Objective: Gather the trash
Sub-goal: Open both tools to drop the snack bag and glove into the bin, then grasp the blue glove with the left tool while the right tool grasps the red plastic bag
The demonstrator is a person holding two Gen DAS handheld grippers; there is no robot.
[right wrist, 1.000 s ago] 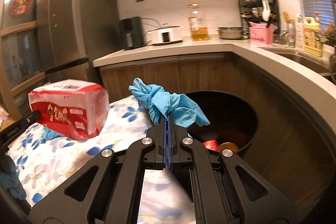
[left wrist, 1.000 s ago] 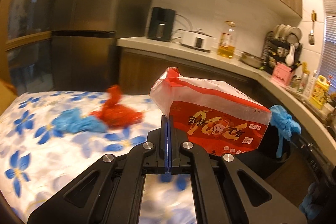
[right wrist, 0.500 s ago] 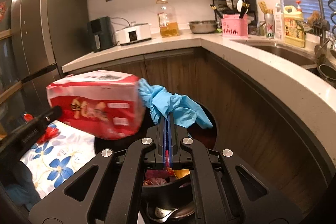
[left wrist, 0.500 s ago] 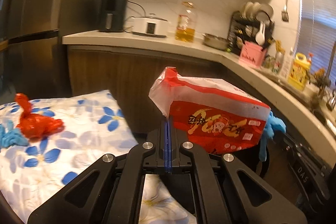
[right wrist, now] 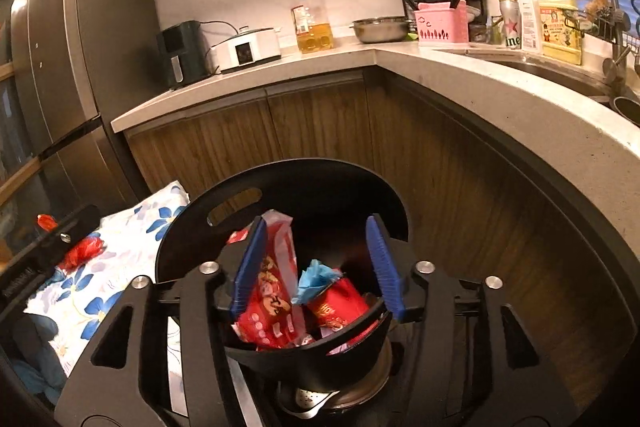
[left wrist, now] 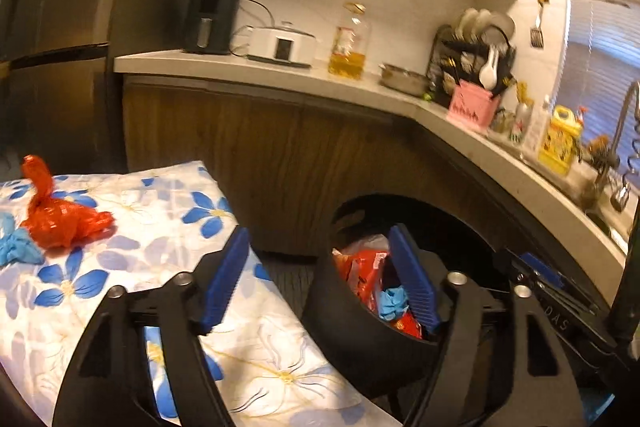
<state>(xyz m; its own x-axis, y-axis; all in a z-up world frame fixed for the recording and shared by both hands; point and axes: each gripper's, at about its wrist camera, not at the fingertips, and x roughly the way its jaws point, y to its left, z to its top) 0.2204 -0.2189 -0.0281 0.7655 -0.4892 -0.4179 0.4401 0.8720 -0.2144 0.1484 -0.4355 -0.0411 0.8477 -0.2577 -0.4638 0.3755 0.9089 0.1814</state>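
- The glossy red snack packet [right wrist: 276,295] with yellow characters stands crumpled in the round black plastic bin [right wrist: 316,355], a blue glove [right wrist: 316,277] beside it.
- Right gripper [right wrist: 318,267] spread, empty, above the bin.
- Left gripper [left wrist: 320,275] spread, empty.
- Crinkled red bag [left wrist: 60,217] on the floral cloth [left wrist: 160,211].

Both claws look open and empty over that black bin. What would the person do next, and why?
Probably swing the left gripper back to the flowered cloth for the red bag. The snack packet and blue glove already lie in the bin; the right gripper is open too.
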